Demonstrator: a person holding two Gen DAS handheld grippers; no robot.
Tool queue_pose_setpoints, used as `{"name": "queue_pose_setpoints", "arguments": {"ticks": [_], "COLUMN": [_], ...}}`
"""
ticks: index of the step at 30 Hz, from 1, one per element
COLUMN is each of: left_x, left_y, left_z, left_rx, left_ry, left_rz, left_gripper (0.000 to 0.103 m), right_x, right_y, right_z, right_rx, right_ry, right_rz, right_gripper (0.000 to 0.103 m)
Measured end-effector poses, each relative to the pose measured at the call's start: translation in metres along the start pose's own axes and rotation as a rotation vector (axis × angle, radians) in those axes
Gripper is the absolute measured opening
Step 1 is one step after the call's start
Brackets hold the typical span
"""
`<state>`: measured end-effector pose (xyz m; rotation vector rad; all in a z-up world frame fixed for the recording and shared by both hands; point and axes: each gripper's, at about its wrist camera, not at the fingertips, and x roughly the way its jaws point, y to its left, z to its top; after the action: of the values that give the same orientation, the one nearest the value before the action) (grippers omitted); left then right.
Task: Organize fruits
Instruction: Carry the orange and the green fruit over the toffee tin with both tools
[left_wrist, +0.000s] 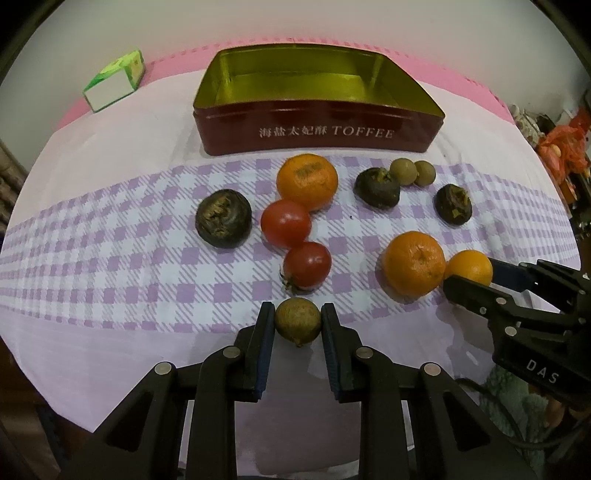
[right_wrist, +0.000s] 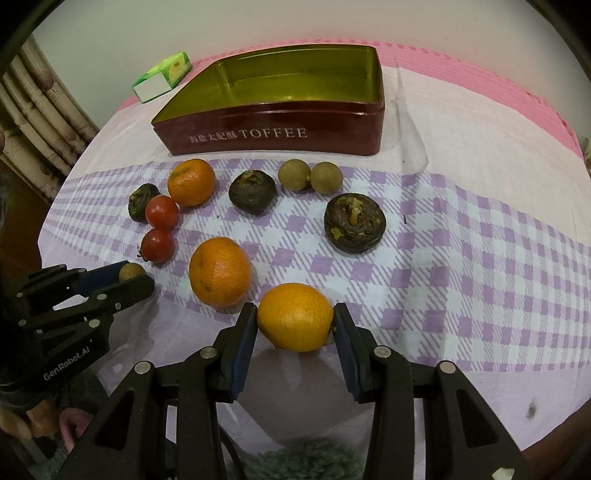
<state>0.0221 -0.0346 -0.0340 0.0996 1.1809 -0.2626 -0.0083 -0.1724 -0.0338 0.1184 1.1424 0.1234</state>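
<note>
My left gripper (left_wrist: 297, 316) is shut on a small brown longan (left_wrist: 297, 322) near the front of the cloth. My right gripper (right_wrist: 295, 318) is shut on a small orange (right_wrist: 294, 316); the left wrist view shows that orange (left_wrist: 468, 267) at the right between the right gripper's fingers (left_wrist: 476, 295). An open red toffee tin (left_wrist: 317, 129) with a gold inside stands at the back, with nothing in it. Between the tin and the grippers lie two oranges (left_wrist: 307, 181) (left_wrist: 413, 263), two red tomatoes (left_wrist: 286, 223) (left_wrist: 307, 264), three dark round fruits (left_wrist: 224, 218) and two more longans (left_wrist: 403, 171).
A green and white carton (left_wrist: 115, 81) lies at the back left beside the tin. The purple checked cloth (left_wrist: 110, 258) covers the round table, with a pink mat (right_wrist: 480, 74) under it at the back. Clutter (left_wrist: 561, 147) stands off the table's right edge.
</note>
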Motion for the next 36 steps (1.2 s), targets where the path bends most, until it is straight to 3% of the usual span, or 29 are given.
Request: {"name": "queue_pose_setpoints", "arguments": {"ticks": [24,36], "left_x": [-0.028,-0.036], "left_y": [0.017,0.03], "left_z": [0.018,0.05], "left_rx": [0.003,-0.024], "left_ry": [-0.177,-0.258], "left_rz": [0.069,0.053], "left_gripper": [0.026,0.026], "right_x": [-0.029,-0.036], "right_y": [-0.018,-0.022], "right_z": [0.02,0.047], "right_rx": [0.015,0.004], "right_ry": [-0.166,-0.225], "right_rz": [0.0,-0.002], "right_gripper": [0.039,0.039]}}
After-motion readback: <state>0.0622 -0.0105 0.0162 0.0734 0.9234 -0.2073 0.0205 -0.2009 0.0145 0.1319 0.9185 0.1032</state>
